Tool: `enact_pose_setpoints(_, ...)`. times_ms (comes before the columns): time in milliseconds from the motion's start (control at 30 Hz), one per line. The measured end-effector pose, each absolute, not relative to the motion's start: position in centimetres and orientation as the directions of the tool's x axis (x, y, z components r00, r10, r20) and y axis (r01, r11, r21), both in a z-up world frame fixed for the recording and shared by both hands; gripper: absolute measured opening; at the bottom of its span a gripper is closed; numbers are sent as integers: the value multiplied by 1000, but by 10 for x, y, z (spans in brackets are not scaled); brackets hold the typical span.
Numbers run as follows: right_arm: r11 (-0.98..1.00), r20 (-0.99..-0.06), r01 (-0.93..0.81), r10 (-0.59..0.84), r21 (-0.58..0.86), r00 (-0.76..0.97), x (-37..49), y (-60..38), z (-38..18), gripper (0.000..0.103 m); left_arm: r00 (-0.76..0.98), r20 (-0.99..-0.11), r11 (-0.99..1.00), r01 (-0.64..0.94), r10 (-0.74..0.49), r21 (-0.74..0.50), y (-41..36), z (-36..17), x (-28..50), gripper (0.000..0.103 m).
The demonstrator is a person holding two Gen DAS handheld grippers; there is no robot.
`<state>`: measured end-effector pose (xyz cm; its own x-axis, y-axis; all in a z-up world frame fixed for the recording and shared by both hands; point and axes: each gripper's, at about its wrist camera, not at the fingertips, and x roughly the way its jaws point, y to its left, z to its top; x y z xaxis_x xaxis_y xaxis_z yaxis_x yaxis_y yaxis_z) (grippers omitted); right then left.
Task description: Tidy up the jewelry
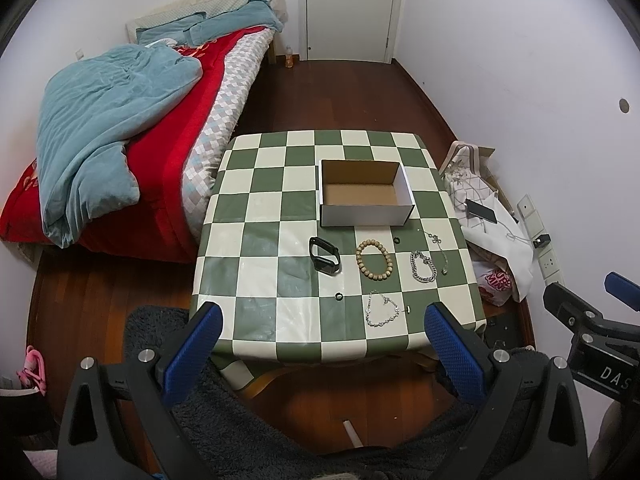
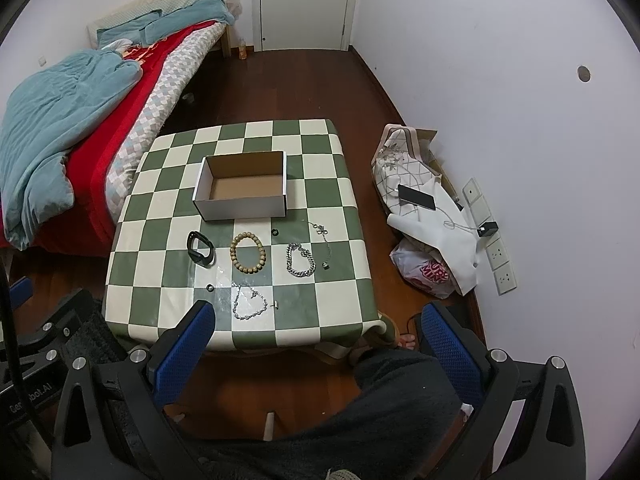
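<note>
Leftmost, only the left wrist view shows pink slippers [image 1: 32,368]; the jewelry lies on the checkered table [image 1: 280,272] before the empty box [image 1: 366,194], watch band [image 1: 325,260] to thin necklace [image 1: 438,252]. Both the left gripper [image 1: 320,344] and right gripper [image 2: 318,340] hang wide open, holding nothing, and the right's body reads "DAS".

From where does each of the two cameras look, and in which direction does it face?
Left wrist: sits on the left hand-held gripper, held above the table's near edge, facing the box and door; its open blue fingers and the right hand-held gripper show.
Right wrist: sits on the right hand-held gripper, same direction, slightly further right; its open fingers and the person's dark-clad leg show.
Shared: checkered table, box, beaded bracelet, bed.
</note>
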<state>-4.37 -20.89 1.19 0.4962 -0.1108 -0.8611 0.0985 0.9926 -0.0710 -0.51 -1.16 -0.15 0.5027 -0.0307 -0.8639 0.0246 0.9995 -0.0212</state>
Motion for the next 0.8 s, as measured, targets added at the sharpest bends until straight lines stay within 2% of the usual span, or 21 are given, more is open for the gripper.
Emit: enact_pose_setpoints(800, 993, -857, 96, -111, -73, 502, -42, -207, 27, 103, 514, -856, 998, 34, -57, -46, -11, 8, -5, 103)
